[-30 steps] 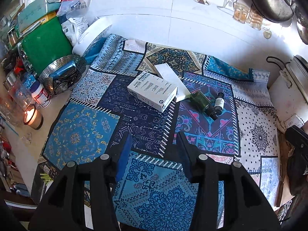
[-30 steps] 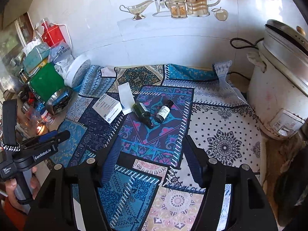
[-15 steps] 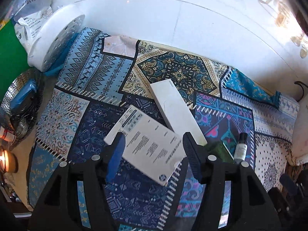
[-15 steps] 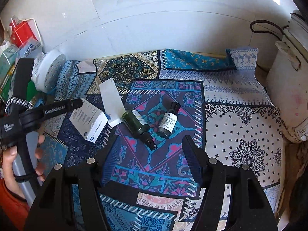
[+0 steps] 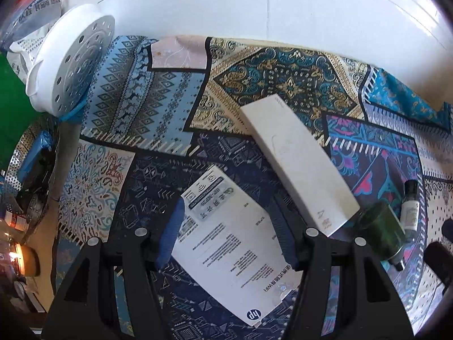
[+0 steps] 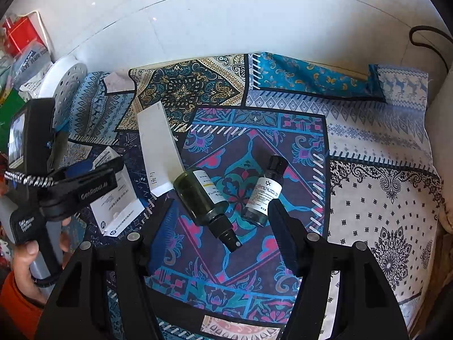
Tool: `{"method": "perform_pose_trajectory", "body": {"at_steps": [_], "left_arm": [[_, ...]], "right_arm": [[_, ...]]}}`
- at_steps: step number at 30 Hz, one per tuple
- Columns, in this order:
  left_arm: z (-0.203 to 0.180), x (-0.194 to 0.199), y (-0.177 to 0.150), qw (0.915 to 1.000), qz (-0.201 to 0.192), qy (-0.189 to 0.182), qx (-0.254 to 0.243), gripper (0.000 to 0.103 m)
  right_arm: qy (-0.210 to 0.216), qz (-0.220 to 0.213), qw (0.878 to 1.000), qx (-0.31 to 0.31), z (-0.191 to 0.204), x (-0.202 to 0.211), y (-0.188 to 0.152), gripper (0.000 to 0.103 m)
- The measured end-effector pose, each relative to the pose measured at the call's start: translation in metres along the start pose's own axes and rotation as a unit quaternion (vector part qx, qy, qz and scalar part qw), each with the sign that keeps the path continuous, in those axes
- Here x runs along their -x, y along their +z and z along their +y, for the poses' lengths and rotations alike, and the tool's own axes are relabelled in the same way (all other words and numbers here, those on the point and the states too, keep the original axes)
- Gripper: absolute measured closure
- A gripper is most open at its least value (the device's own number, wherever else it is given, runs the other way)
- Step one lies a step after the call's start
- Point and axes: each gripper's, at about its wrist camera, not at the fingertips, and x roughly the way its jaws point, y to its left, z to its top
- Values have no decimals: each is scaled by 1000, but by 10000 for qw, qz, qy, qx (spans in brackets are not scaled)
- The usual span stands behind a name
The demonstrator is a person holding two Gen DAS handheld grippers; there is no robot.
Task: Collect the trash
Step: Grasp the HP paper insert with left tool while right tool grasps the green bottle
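Trash lies on the patterned cloth [image 6: 368, 153] over the desk: a printed white box [image 5: 235, 257], a long plain white box [image 5: 297, 161], a dark green bottle [image 6: 203, 195] and a small labelled bottle [image 6: 263, 192]. Left tongs [image 5: 229, 238] have just been opening and straddle the printed box, pads apart from its sides. Right tongs [image 6: 223, 223] stand half open, empty, around both bottles' lower ends.

Both grippers are matte black, each finger lined with a blue ribbed pad [image 6: 162, 231] and fixed by silver screws [image 6: 133, 236]. The left gripper [image 6: 85, 170] bears white lettering; an orange sleeve [image 6: 14, 303] sits below it.
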Motion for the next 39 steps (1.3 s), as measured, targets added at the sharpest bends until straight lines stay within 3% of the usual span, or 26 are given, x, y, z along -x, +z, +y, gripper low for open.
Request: {"method": "perform_pose_trajectory", "body": {"at_steps": [7, 10, 15, 18, 25, 30, 34, 39], "left_arm": [[31, 15, -33, 9992, 354, -149, 138, 42], [49, 22, -44, 9975, 521, -204, 429, 42], [72, 17, -54, 9879, 832, -837, 1010, 40], [75, 12, -50, 9839, 897, -1081, 1109, 40], [57, 1, -36, 9837, 895, -1362, 757, 40], [38, -2, -27, 9852, 879, -1419, 387, 36], [24, -5, -23, 9826, 964, -1581, 153, 35], [11, -12, -23, 9825, 1059, -1532, 17, 24]], "right_arm": [[121, 136, 9995, 257, 8, -15, 6, 41], [172, 215, 9990, 345, 10, -23, 9, 41], [245, 348, 9980, 471, 14, -39, 11, 41], [263, 454, 9973, 523, 16, -48, 12, 41], [212, 758, 9949, 627, 22, -64, 9, 43], [181, 944, 9930, 684, 27, -69, 1, 56], [205, 860, 9949, 486, 26, -64, -2, 57], [221, 747, 9966, 270, 19, -49, -7, 57]]}}
